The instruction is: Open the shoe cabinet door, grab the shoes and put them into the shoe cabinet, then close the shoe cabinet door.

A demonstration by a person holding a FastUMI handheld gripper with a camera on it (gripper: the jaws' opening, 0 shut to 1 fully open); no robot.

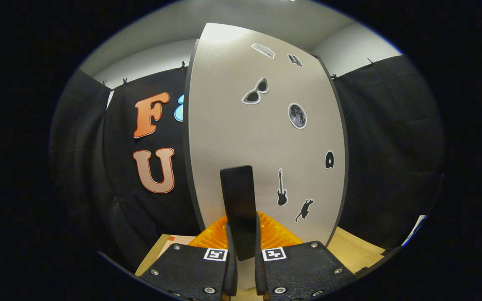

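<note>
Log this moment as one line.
claw: shut on black handle | cabinet door: grey, stickered, handle on it | orange fingers: flank handle | shoes: not placed yet

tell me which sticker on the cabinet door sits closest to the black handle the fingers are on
The guitar sticker, just right of the black handle that the fingers clamp on the door. The cat sticker sits lower and farther right.

Claw [243,267] clamped on handle [239,209].
</note>
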